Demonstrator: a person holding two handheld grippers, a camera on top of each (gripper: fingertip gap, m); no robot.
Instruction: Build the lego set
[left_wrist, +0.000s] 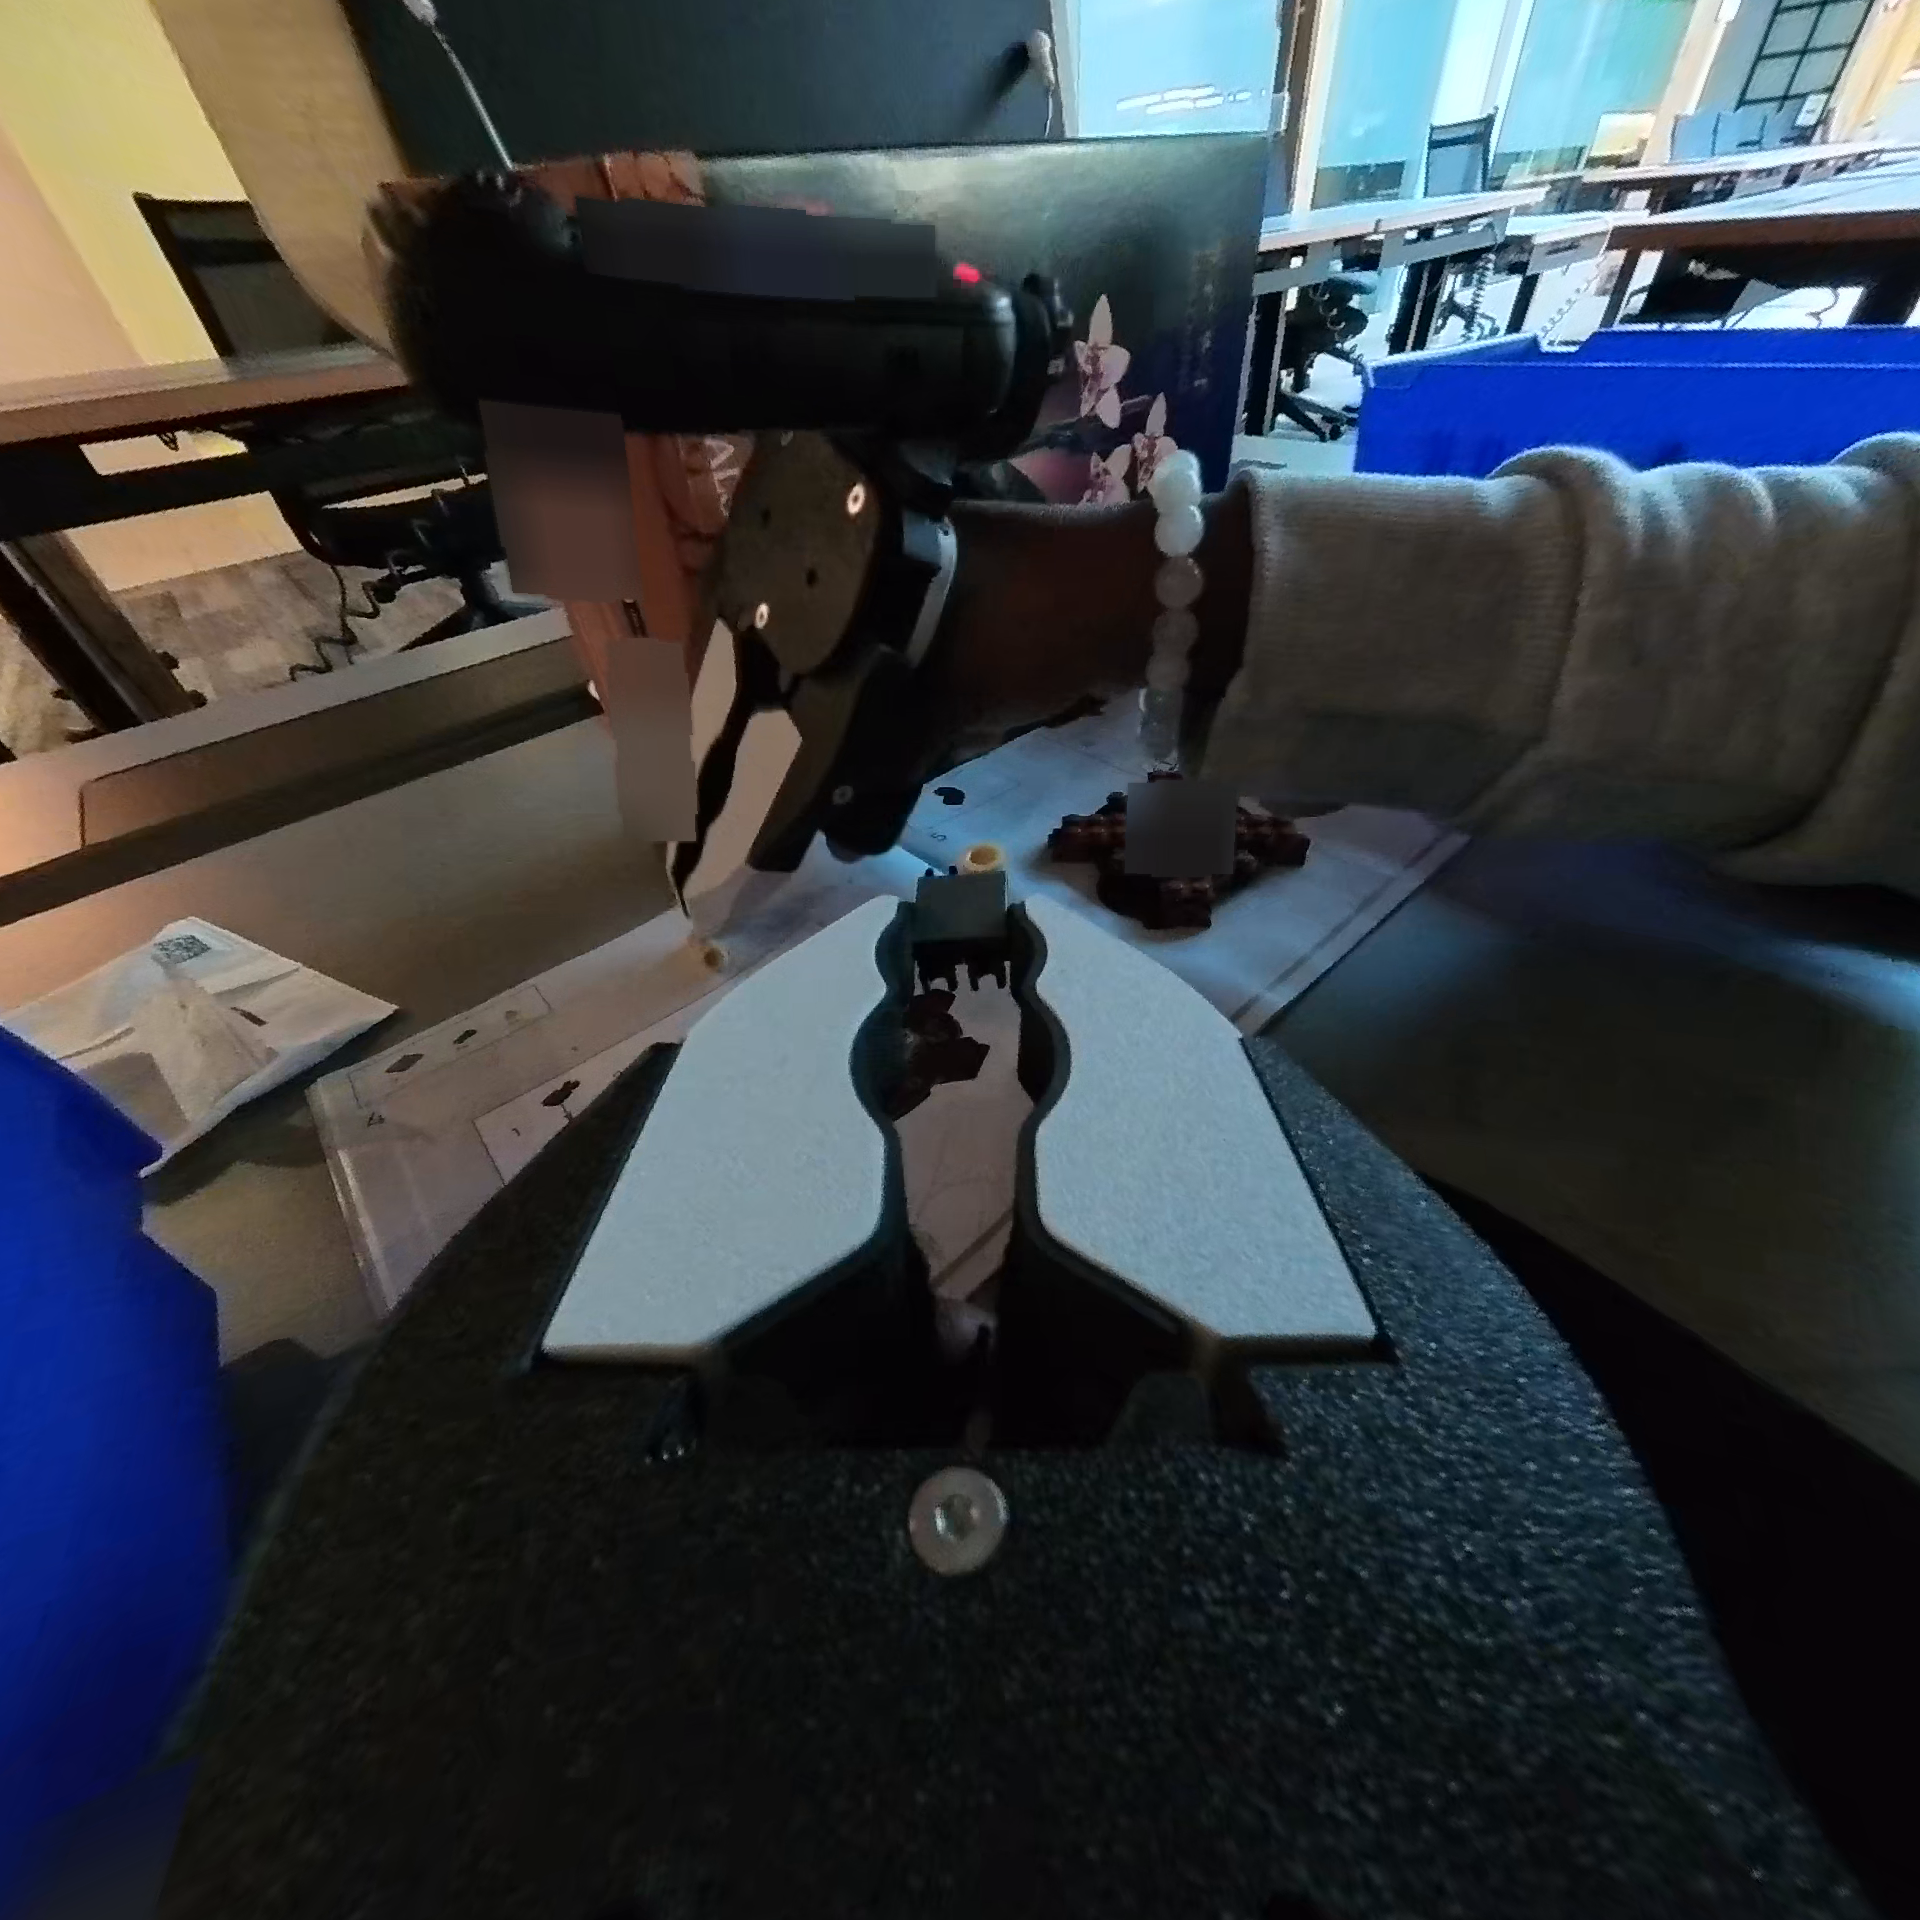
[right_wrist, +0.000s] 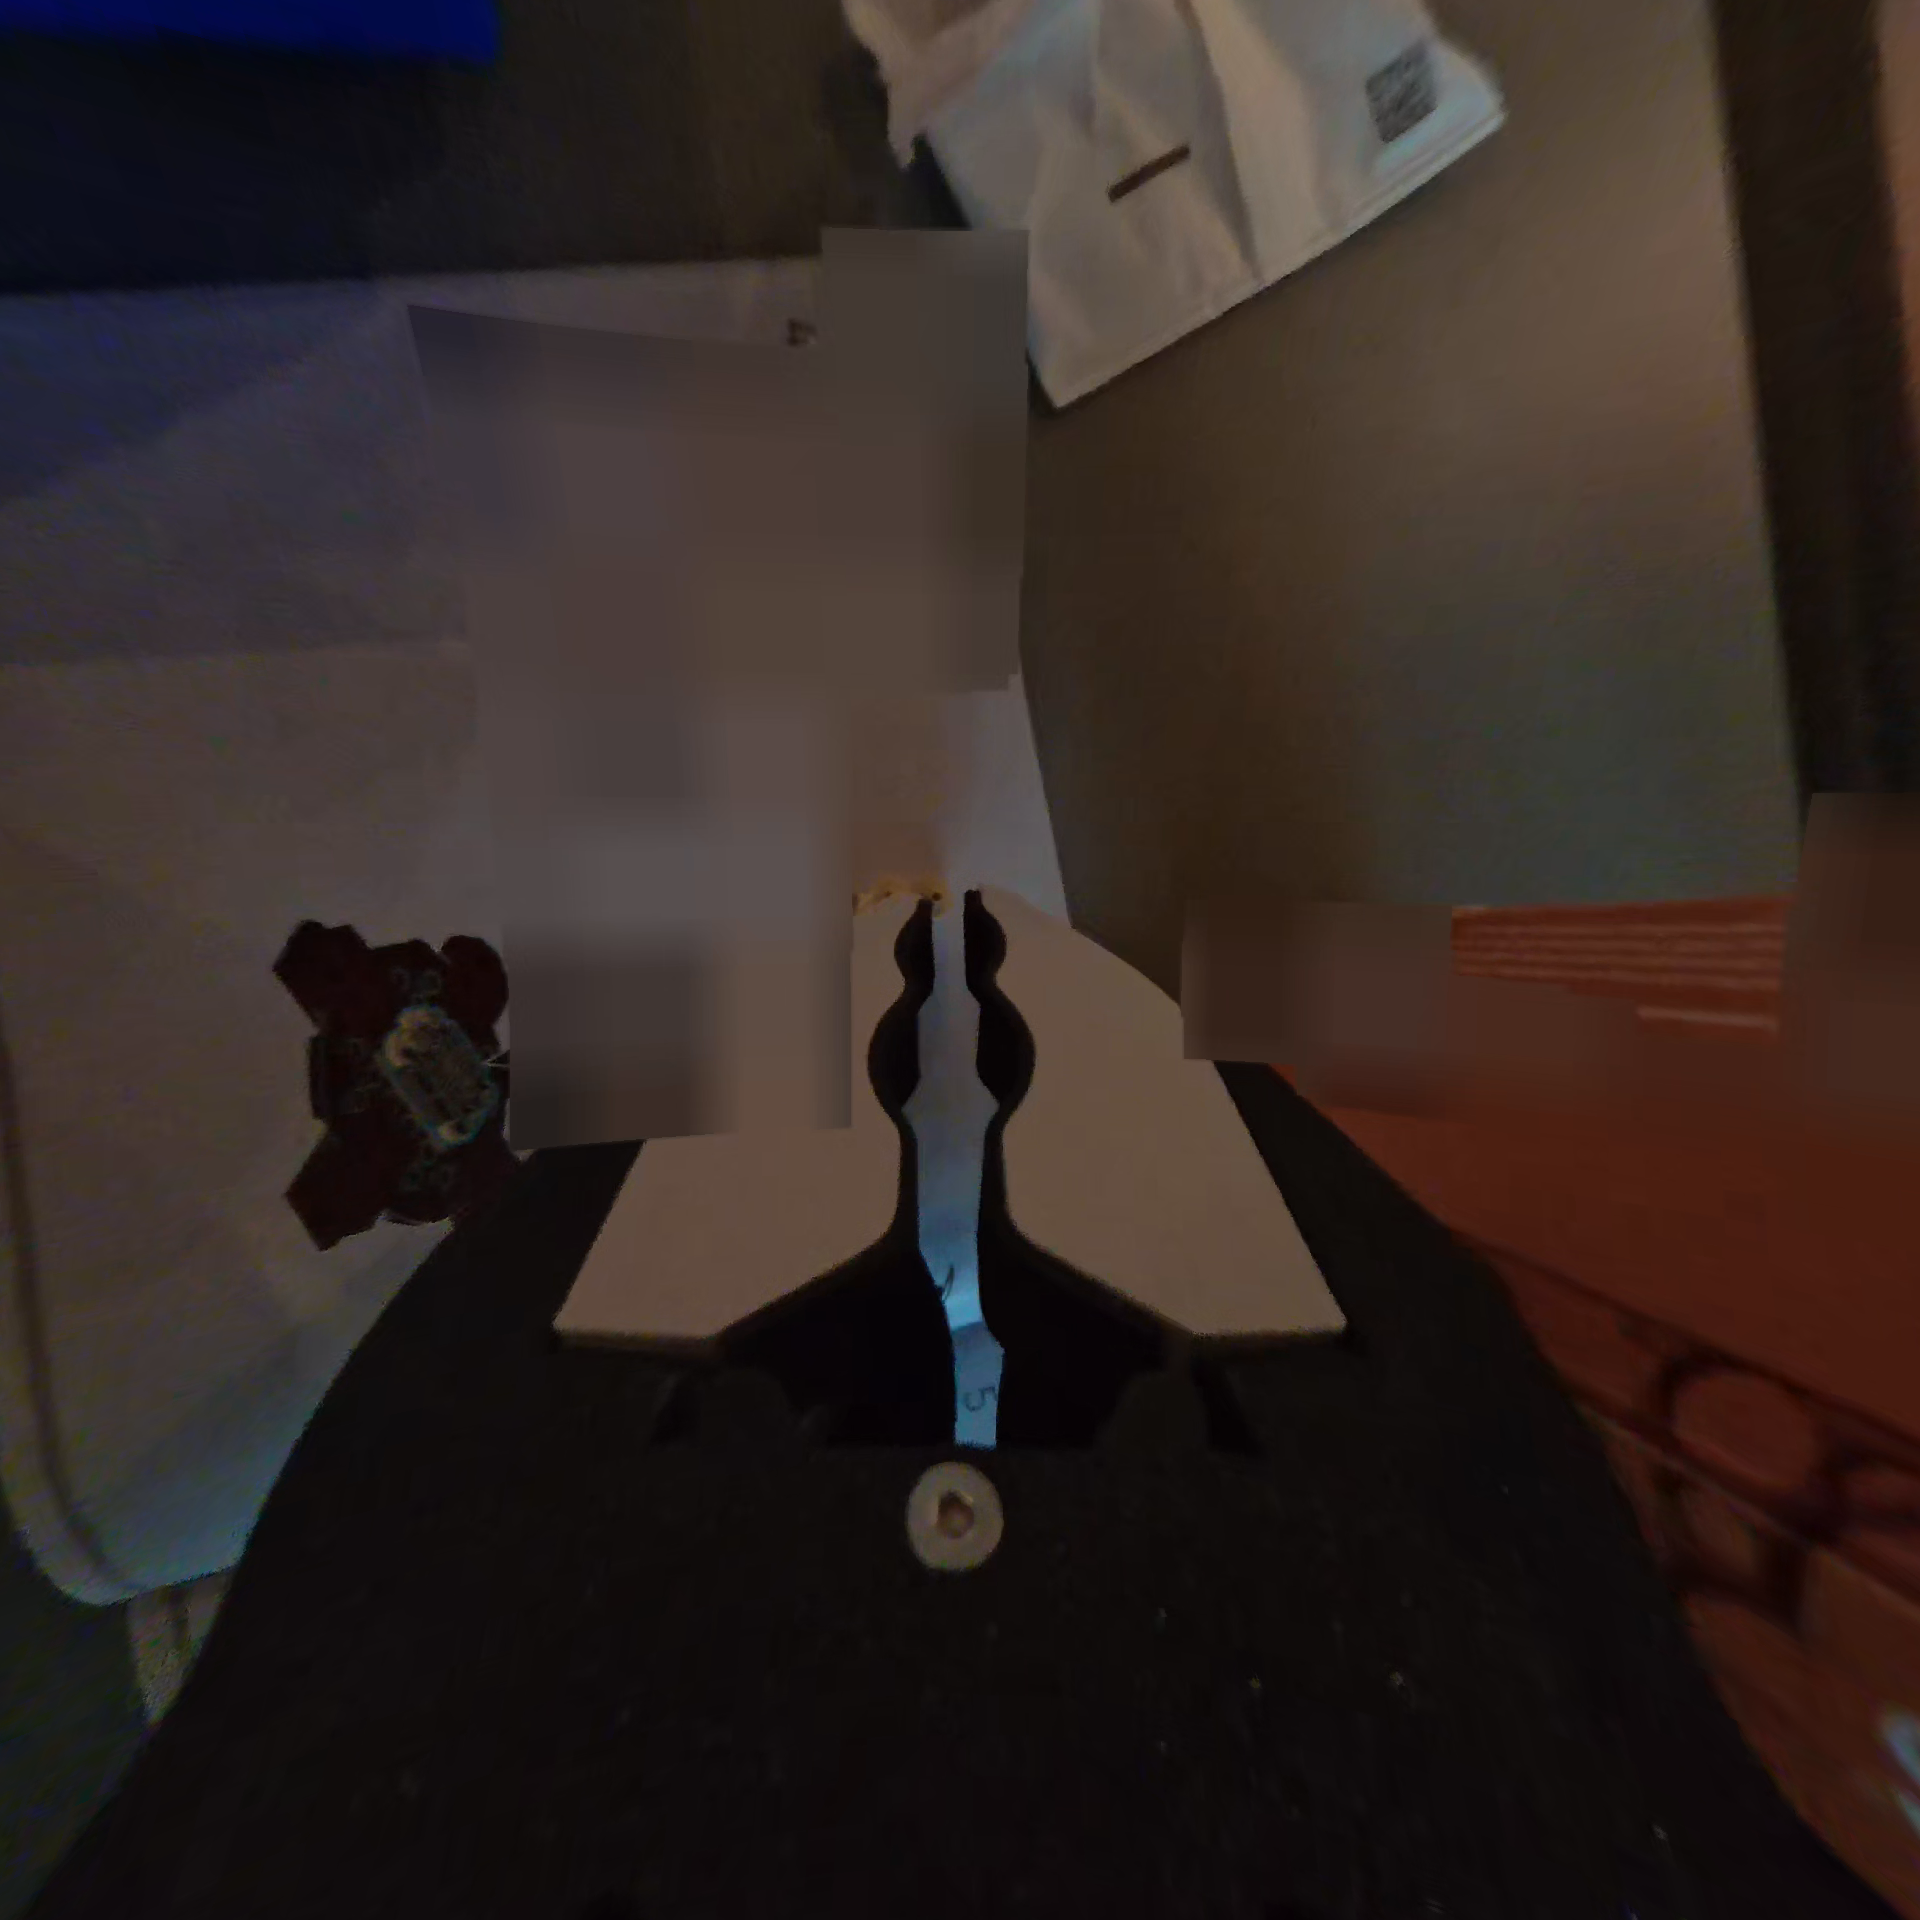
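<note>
While the left gripper (left_wrist: 961, 914) pinched a small dark block (left_wrist: 958, 906), the right gripper (left_wrist: 694, 914), jaws nearly together, hovered by a cream bead (left_wrist: 713, 954) on the paper sheet (left_wrist: 1091, 790); the brown built piece (left_wrist: 1179, 862) lay far right.

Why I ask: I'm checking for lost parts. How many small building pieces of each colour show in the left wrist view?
Dark red brick clusters: 2
Dark grey piece, clamped in the left gripper: 1
Cream round pieces: 2
Total: 5
</note>
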